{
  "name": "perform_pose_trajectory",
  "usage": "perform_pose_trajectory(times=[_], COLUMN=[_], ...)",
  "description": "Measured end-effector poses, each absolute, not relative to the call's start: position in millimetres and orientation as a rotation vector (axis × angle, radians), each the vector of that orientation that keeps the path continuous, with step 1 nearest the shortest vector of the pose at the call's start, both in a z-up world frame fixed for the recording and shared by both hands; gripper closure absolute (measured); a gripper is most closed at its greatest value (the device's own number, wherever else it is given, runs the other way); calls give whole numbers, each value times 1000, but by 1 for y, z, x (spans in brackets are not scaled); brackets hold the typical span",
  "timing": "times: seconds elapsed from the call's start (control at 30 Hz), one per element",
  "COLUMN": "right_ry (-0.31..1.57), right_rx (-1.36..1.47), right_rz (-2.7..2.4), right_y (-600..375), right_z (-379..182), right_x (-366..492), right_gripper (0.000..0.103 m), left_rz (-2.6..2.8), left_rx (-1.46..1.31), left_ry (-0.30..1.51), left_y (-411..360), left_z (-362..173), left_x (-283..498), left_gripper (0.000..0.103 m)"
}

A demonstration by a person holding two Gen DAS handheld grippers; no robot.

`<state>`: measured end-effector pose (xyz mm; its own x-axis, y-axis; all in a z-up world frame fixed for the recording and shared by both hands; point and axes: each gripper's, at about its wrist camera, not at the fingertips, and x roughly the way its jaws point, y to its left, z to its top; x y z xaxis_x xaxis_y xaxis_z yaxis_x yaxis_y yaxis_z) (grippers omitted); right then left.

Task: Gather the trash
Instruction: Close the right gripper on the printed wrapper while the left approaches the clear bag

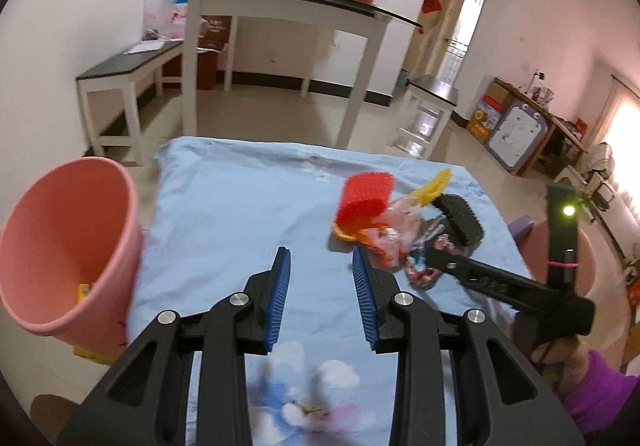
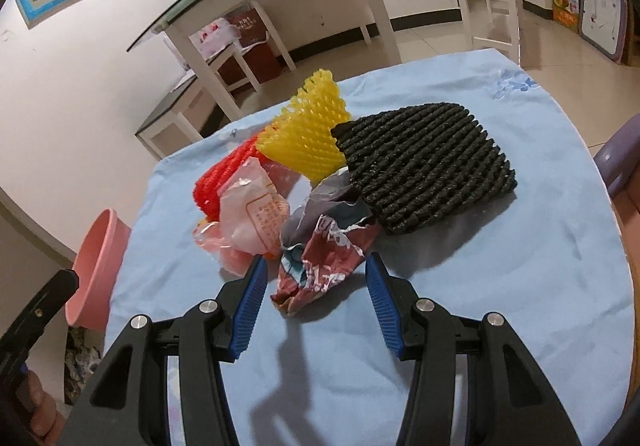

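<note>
A big blue cloth covered the table. A pink bin stood at its left edge, with a small yellow scrap inside. In the middle of the cloth lay a heap of trash: a black foam net, a yellow foam net, a red foam net, a clear plastic bag and a crumpled wrapper. The right gripper was spread open, the wrapper's near end between its jaws. The left gripper was spread open too, over bare cloth, holding nothing.
</note>
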<state>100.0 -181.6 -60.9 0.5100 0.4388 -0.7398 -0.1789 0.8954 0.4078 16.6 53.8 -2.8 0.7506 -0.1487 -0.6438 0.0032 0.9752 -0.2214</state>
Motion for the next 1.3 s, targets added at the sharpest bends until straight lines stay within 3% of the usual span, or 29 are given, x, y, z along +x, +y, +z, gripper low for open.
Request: perform_pose_trajectory(times=[0.07, 0.13, 0.27, 0.4, 1.0, 1.2, 1.3], right_ry=[970, 971, 977, 959, 958, 959, 958], right_rx=[294, 293, 309, 311, 353, 353, 351], right_rz=[372, 362, 368, 388, 408, 407, 407], right_y=[-179, -178, -180, -185, -199, -200, -200], right_z=[-62, -65, -70, -67, -72, -72, -72], right_x=[103, 105, 107, 101, 99, 99, 99], right_gripper=[53, 67, 84, 93, 94, 94, 94], left_rz=[-119, -148, -186, -228, -252, -272, -275], left_rx=[-209, -193, -154, -118, 1, -3, -2], left_ry=[726, 733, 738, 747, 786, 787, 781], left_y=[46, 37, 19, 3, -40, -40, -37], left_z=[-5, -7, -9, -14, -45, -49, -46], left_x=[23, 30, 42, 54, 110, 113, 108], left_gripper=[70, 70, 70, 70, 71, 97, 99])
